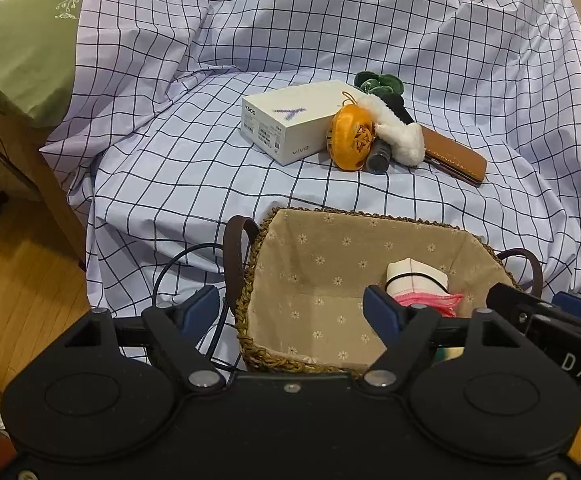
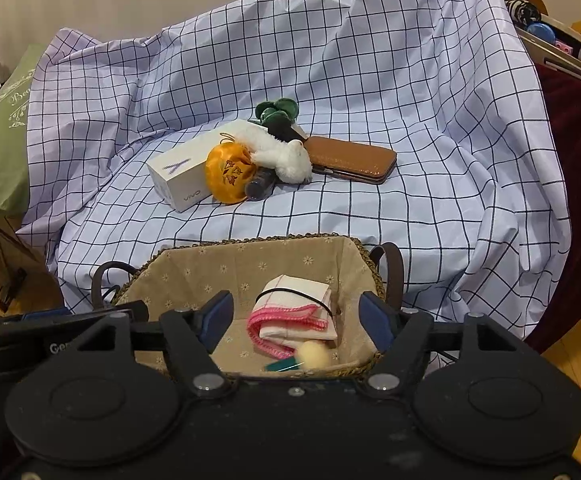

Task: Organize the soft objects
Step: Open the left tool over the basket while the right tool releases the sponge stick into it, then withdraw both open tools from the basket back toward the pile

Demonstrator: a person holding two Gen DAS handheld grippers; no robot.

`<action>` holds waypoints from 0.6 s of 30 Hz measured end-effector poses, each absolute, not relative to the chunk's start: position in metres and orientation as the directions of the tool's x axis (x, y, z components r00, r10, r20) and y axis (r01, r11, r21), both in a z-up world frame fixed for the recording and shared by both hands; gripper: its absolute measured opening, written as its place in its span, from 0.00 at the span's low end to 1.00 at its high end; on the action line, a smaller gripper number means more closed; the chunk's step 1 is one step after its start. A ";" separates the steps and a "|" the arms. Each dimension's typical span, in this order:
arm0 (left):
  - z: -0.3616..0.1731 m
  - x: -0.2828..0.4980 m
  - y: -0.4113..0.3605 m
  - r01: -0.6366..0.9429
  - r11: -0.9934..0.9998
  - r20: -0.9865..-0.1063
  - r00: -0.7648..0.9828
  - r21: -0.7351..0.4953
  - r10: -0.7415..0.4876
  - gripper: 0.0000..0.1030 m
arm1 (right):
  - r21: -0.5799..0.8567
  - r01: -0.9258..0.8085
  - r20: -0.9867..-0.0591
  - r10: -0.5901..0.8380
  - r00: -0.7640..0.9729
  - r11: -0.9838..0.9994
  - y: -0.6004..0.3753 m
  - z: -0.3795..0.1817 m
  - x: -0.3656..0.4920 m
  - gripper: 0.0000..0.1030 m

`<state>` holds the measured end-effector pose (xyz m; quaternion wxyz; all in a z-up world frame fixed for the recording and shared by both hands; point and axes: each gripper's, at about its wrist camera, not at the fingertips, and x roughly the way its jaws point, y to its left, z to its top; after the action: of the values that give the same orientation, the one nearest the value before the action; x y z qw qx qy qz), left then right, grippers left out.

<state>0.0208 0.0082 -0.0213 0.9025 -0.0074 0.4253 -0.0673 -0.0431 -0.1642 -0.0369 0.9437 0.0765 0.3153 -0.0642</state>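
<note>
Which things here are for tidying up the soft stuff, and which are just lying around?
For the job: basket, folded cloth in it, white plush, orange pouch, green plush.

Just lying about: phone box, brown case, dark bottle, green pillow.

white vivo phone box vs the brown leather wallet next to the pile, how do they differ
The white rectangular vivo phone box is a tall, sharp-cornered cardboard block with printed labels; the brown leather wallet is low, flat and round-cornered with a metal clasp edge. The box sits left of the orange round pouch and touches it; the wallet lies on the right, beside the white plush toy. Both rest on the checked cloth, outside the basket.
</note>
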 end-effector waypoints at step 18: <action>-0.024 0.019 0.008 0.122 0.990 -0.768 0.628 -0.064 -0.127 0.80 | 0.096 0.181 -0.602 -0.088 0.793 0.979 -0.168 -0.037 -0.045 0.80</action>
<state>0.0195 0.0082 -0.0239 0.9022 -0.0028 0.4258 -0.0689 -0.0446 -0.1677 -0.0366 0.9440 0.0744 0.3135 -0.0712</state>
